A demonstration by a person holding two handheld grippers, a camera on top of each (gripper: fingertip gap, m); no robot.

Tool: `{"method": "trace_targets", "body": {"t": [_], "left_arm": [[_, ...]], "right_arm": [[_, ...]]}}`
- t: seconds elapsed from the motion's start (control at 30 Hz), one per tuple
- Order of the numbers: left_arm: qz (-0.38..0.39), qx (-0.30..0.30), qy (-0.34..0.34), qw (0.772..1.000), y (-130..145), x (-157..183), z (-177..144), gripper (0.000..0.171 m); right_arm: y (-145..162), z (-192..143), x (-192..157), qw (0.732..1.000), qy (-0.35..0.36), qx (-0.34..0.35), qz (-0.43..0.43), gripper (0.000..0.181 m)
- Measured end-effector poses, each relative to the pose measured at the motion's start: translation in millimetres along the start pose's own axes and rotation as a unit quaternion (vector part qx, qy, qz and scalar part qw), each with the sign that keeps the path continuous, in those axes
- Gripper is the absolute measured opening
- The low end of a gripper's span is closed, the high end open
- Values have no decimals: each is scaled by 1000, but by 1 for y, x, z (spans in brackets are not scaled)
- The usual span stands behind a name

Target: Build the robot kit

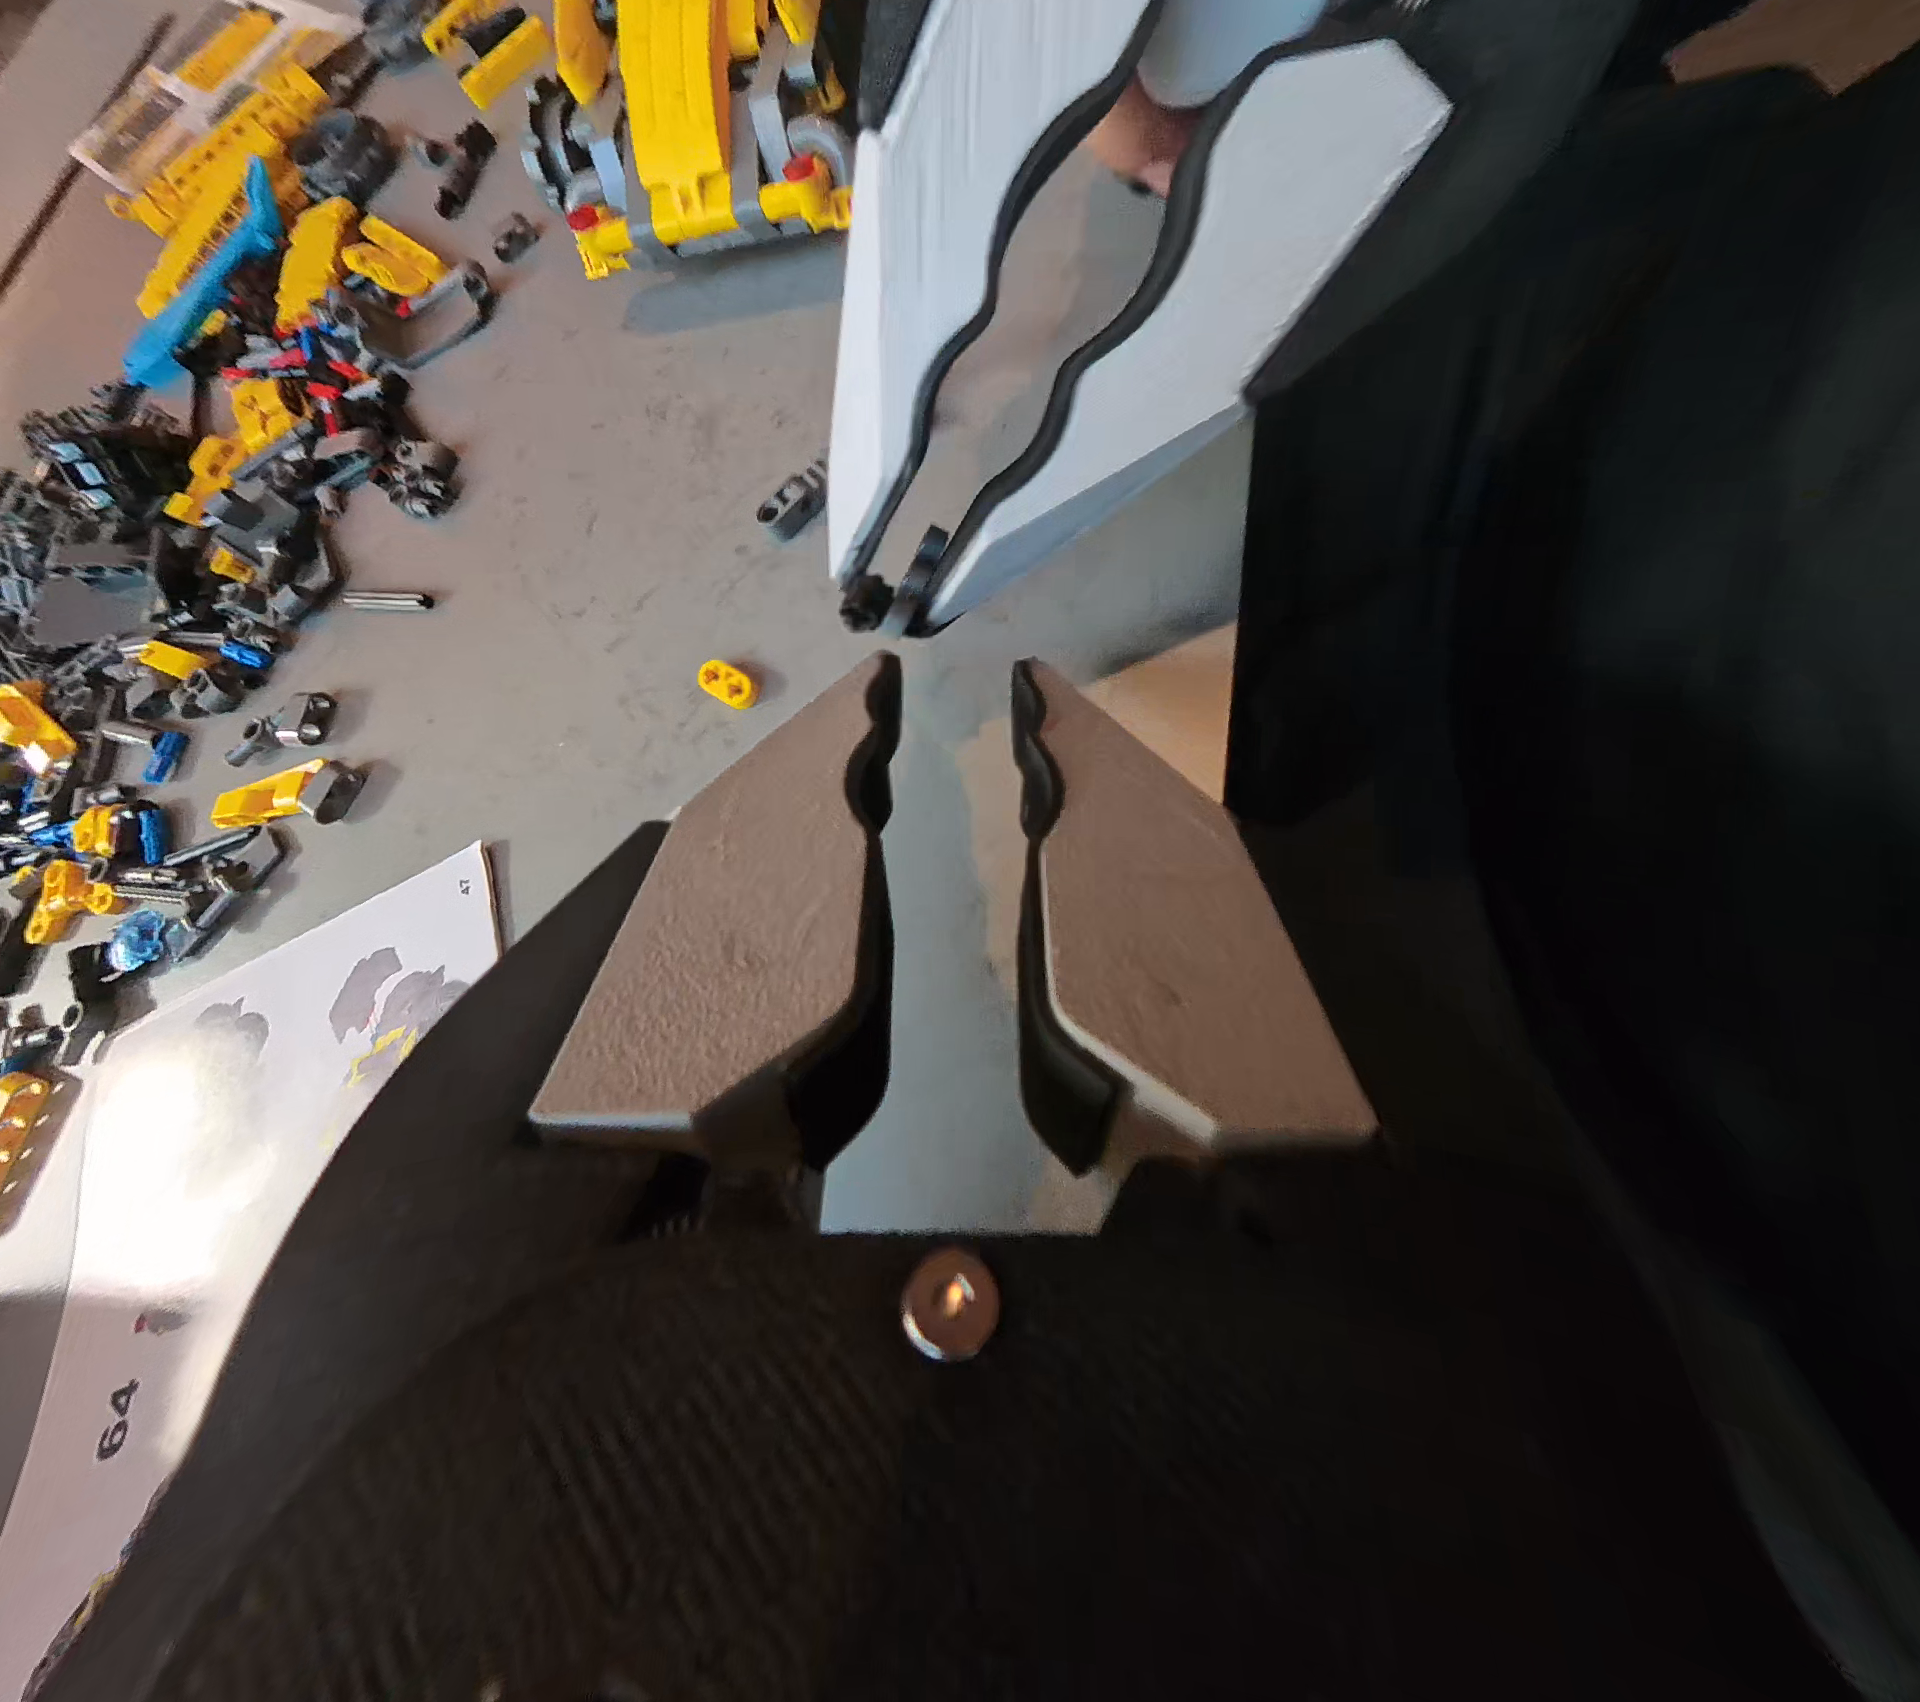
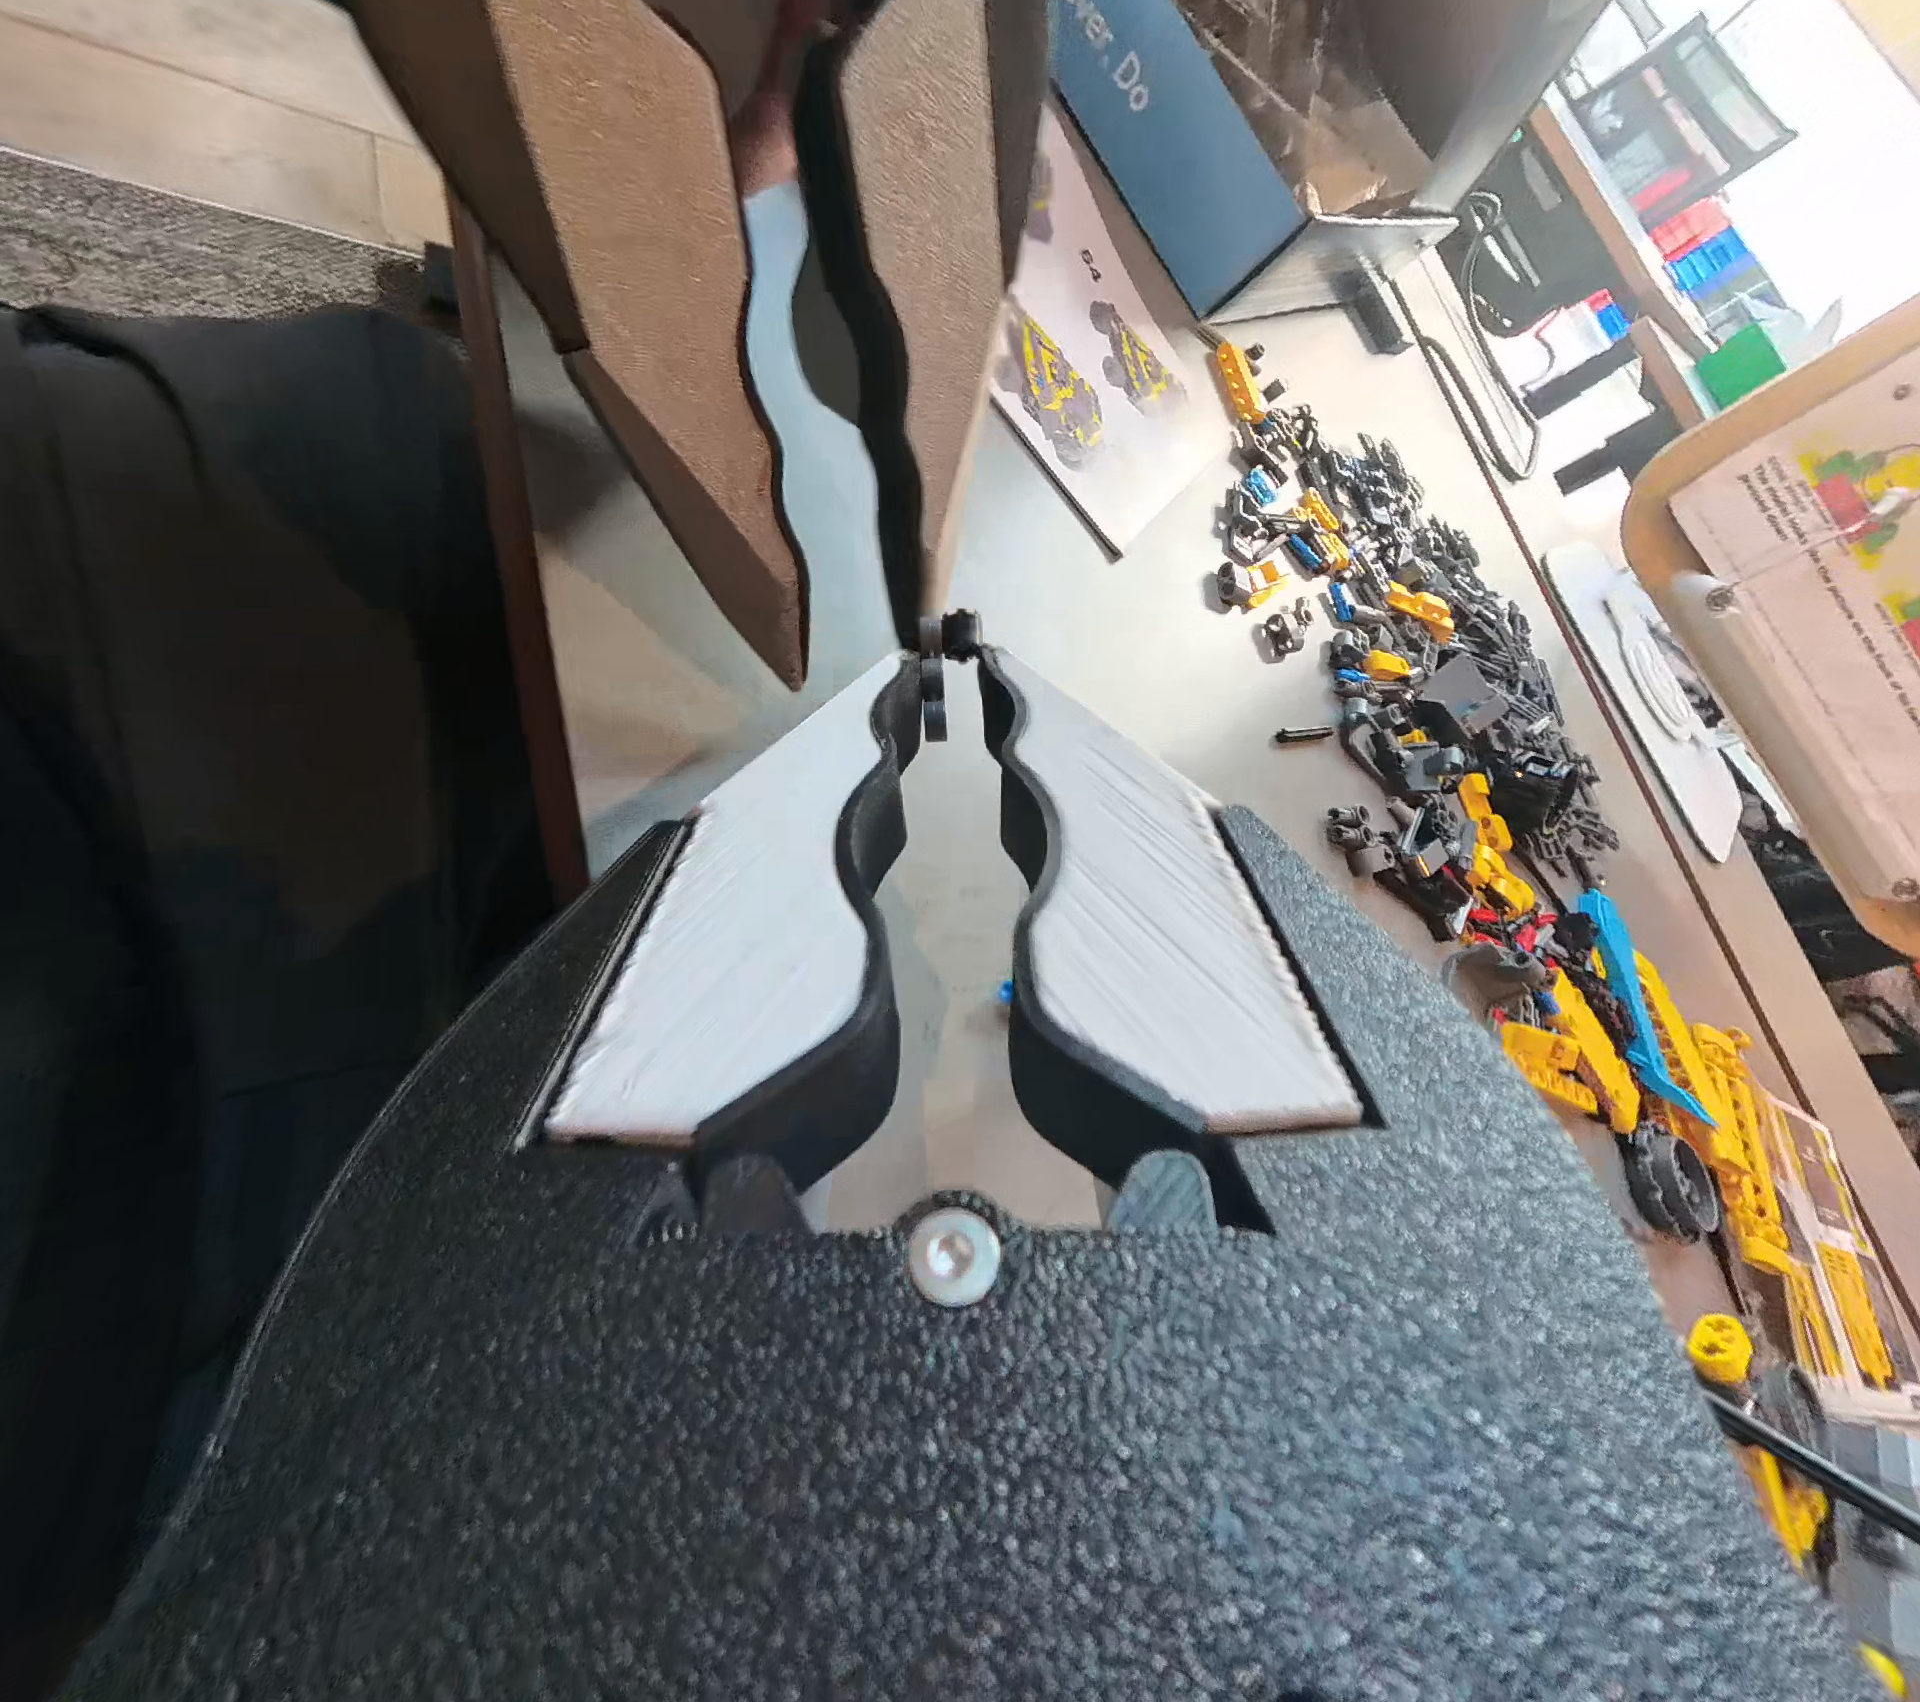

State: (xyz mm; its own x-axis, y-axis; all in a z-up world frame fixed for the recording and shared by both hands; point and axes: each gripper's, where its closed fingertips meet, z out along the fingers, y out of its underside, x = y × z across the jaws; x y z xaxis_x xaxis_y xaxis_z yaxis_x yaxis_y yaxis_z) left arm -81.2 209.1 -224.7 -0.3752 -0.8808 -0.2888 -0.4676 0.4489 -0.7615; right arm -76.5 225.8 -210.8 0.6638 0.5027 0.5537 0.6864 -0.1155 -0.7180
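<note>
My right gripper (image 2: 945, 665), with white fingers, is shut on a small black building-toy piece (image 2: 935, 702) held at its fingertips, a stub of it sticking out past them. In the left wrist view the right gripper (image 1: 899, 608) comes down from above with the black piece (image 1: 923, 577) at its tips. My left gripper (image 1: 954, 670), with brown fingers, is open and empty, its tips just below the piece and apart from it. The left gripper also shows in the right wrist view (image 2: 857, 639), tip to tip with the right one. Both hover over a grey table (image 1: 623, 447).
A pile of loose yellow, black and blue parts (image 1: 208, 457) lies left. A part-built yellow vehicle (image 1: 696, 73) stands behind. A small yellow connector (image 1: 727, 681) and a black pin (image 1: 387, 601) lie nearby. An open instruction booklet (image 1: 260, 1081) is front left; a blue box (image 2: 1174, 94) stands beyond it. The small yellow connector (image 1: 727, 681) is about equally far from each gripper, around 5 centimeters.
</note>
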Motion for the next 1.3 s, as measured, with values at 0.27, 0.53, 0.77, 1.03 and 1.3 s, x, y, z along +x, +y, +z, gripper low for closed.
{"method": "trace_targets", "body": {"t": [0.27,0.53,0.77,1.03,1.3], "left_arm": [[-51,-20,-45,997,4,-17,3,14],[-55,-32,-30,998,7,-14,5,11],[-6,-57,-20,998,13,-3,9,9],[-37,-54,11,998,13,-1,10,10],[-36,-54,9,998,13,-2,10,10]], "right_arm": [[5,5,-1,1000,-10,-21,9,11],[10,9,-6,998,-36,-42,19,11],[14,9,-17,997,-62,-50,-18,11],[15,8,-18,996,-74,-48,-13,11],[15,8,-18,996,-73,-48,-13,11]]}}
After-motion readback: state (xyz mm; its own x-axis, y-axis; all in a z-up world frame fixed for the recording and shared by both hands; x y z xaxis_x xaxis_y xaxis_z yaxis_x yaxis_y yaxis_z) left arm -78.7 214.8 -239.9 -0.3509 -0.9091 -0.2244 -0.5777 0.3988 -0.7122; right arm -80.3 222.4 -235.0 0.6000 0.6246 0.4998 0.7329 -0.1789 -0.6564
